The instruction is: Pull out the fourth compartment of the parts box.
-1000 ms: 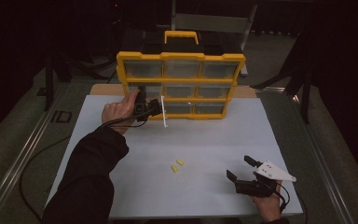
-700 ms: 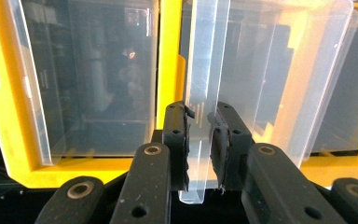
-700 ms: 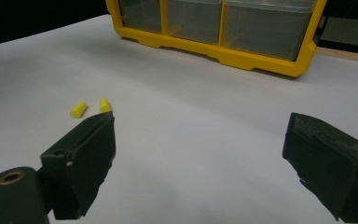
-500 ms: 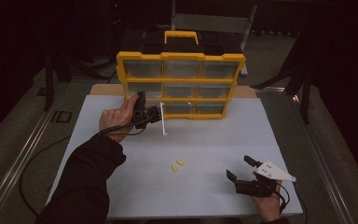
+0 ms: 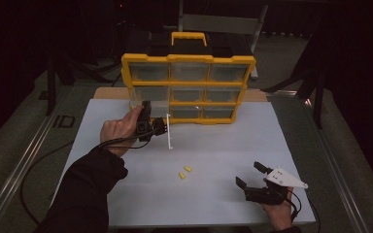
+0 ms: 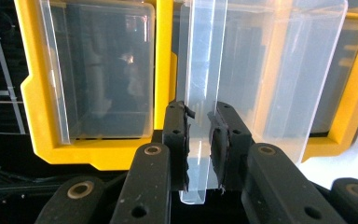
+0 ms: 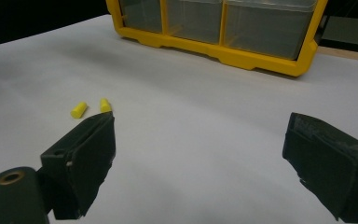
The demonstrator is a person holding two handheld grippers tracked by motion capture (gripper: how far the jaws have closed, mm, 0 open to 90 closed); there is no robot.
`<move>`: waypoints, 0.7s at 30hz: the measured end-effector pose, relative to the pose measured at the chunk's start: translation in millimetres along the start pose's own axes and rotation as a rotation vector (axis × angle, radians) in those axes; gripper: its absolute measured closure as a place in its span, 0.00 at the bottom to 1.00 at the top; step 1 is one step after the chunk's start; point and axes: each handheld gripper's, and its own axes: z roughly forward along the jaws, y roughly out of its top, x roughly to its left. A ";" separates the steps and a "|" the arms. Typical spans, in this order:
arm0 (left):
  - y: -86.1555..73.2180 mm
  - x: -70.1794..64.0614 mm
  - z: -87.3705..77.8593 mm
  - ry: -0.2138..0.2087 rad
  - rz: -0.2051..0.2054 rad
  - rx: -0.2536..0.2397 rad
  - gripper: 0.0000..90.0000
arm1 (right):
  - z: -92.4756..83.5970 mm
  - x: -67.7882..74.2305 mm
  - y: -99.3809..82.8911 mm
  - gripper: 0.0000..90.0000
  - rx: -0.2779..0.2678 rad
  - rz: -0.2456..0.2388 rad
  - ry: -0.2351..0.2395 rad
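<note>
In the high view the left gripper [image 5: 159,127] sits left of centre, its fingers pinching the front lip of a clear plastic drawer [image 5: 169,132] drawn out of the yellow organizer [image 5: 188,87] that stands at the top centre of the white bench [image 5: 223,145]; in the left gripper view the two black pads [image 6: 176,140] press on the drawer's [image 6: 200,116] transparent front, the organizer's [image 6: 163,70] yellow frame behind it; the right gripper [image 5: 253,177] rests at the lower right with fingers spread wide, nothing between them; two yellow earplugs [image 5: 185,172] lie on the bench at centre, apart from both grippers, and show in the right gripper view [image 7: 91,108] at the left, above one finger.
</note>
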 end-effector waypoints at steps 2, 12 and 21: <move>-0.4 -0.1 -2.4 0.002 0.004 -0.001 0.86 | -0.1 0.0 0.0 0.10 -0.002 -0.001 -0.001; -1.4 -1.9 -8.5 0.001 0.009 -0.003 0.86 | -0.6 -0.5 0.1 0.10 -0.001 0.000 -0.001; -4.4 -4.2 -8.8 -0.027 -0.010 -0.014 0.80 | -0.8 -0.4 0.1 0.10 -0.001 0.002 -0.001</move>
